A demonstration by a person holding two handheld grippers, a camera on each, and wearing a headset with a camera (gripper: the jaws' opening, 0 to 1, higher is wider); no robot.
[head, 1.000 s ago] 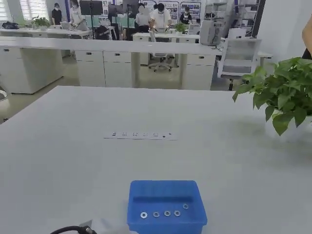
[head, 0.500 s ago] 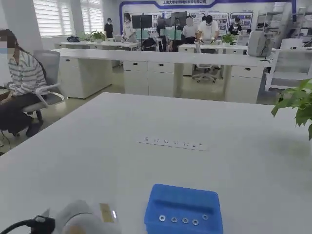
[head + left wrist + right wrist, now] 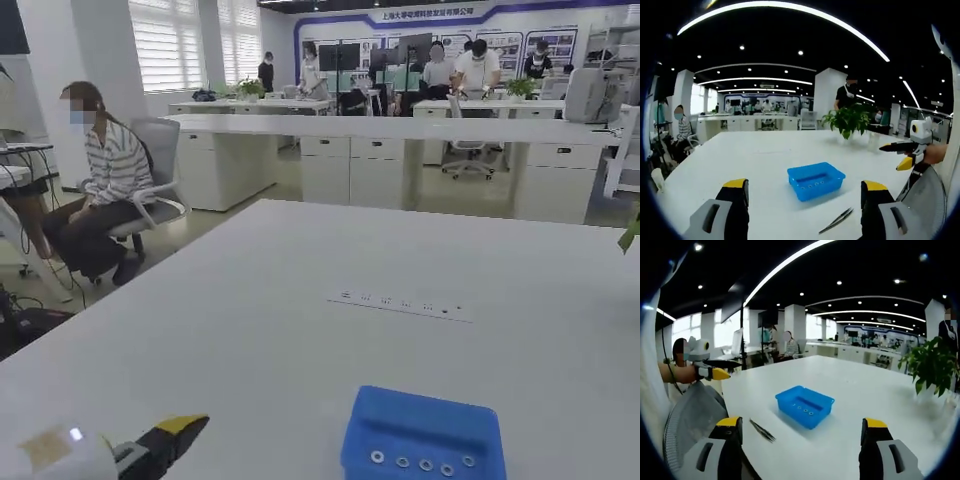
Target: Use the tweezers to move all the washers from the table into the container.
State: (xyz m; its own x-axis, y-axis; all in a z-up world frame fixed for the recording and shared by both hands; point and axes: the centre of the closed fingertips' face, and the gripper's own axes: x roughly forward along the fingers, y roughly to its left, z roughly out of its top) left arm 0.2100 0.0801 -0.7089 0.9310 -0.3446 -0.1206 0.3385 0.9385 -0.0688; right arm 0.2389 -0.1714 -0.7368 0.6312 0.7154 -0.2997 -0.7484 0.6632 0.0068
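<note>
steel tweezers lie on the bench between left tool and right tool, both spread, empty, just short of the container.

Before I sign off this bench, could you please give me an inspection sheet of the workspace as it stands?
Surface: white table with a socket strip set into it.
Job's things: blue container holds five washers; tweezers lie on the table beside it, apart from both grippers; no washers seen on the table.
Clutter: potted plant near the far edge.
Grippers: left gripper and right gripper both open, holding nothing.
Cables: thin dark lead by the left gripper.
Surroundings: seated person; desks and other people behind.
</note>
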